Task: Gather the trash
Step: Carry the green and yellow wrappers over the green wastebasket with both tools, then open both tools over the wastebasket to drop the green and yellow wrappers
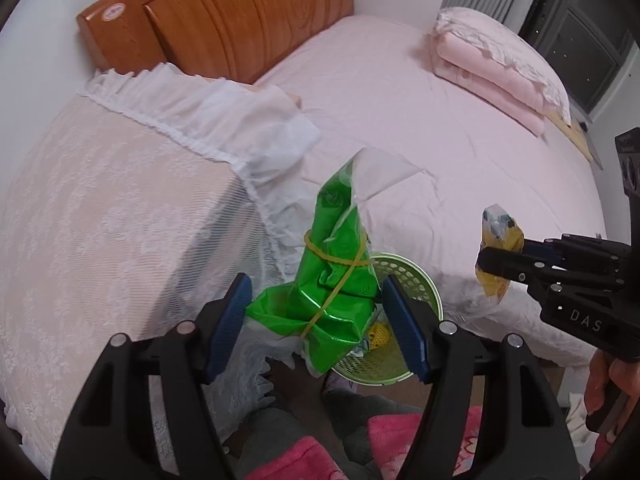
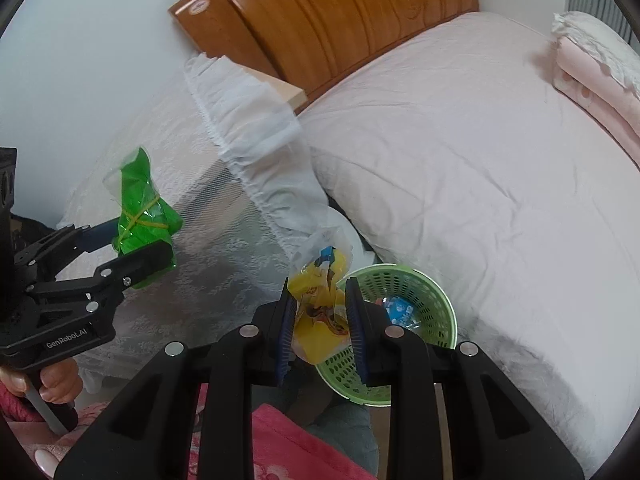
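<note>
A bed [image 1: 420, 128] with a pale pink sheet filled the right and far side of the room, backed by a carved wooden headboard [image 1: 248, 16]. Folded pink bedding [image 1: 500, 72] lay at its far right. To the left stood a low piece of furniture under a white lace cover [image 1: 112, 208] with a frilled edge. One green perforated basket [image 2: 412, 320] sat on the floor between the two, near the person's legs, with some wrappers already lying in it.

The left gripper [image 1: 316, 312] had its blue-padded jaws about half apart, pressed on either side of one green plastic bag [image 1: 336, 272] bound with a yellow rubber band; the bag hung just above the basket's left rim. The right gripper [image 2: 322, 320] had its jaws drawn close together, clamped on one yellow snack wrapper [image 2: 320, 308], held over the basket's near left edge. Two grippers, two pieces of trash, one basket.
</note>
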`<state>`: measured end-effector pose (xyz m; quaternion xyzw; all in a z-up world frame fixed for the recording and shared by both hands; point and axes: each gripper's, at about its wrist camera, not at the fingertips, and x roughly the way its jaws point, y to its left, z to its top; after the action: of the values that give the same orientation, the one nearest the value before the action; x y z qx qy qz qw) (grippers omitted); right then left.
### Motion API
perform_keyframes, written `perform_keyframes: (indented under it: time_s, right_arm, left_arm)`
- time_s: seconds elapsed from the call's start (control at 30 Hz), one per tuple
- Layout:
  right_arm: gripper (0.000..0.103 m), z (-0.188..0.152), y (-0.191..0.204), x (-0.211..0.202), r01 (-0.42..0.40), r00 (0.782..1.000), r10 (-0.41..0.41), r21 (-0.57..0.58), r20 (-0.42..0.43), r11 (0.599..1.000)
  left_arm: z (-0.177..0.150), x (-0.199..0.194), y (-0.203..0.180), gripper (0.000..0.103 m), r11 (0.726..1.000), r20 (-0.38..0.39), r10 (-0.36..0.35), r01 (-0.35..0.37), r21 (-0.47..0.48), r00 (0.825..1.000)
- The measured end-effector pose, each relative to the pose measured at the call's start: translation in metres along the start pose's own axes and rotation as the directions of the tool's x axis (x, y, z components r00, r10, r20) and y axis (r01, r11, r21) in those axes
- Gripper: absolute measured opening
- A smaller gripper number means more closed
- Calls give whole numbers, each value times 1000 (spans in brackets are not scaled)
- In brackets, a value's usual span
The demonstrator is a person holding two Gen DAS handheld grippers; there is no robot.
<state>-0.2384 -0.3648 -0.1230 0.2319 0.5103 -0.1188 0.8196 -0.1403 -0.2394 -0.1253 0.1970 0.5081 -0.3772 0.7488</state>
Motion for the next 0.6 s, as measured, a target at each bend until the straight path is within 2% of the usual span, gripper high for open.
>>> perform_keyframes:
  time_s: [0.27, 0.6]
  right_arm:
    - [27, -23, -41, -6, 26, 1000, -26, 86, -9, 996]
    - [27, -39, -62, -7, 19, 1000, -18, 109, -8, 994]
  left_arm:
    - [-6, 24, -51, 65, 997, -69, -38, 43, 70, 997]
    - [-10, 30, -67, 65, 995, -95, -34, 43, 93, 995]
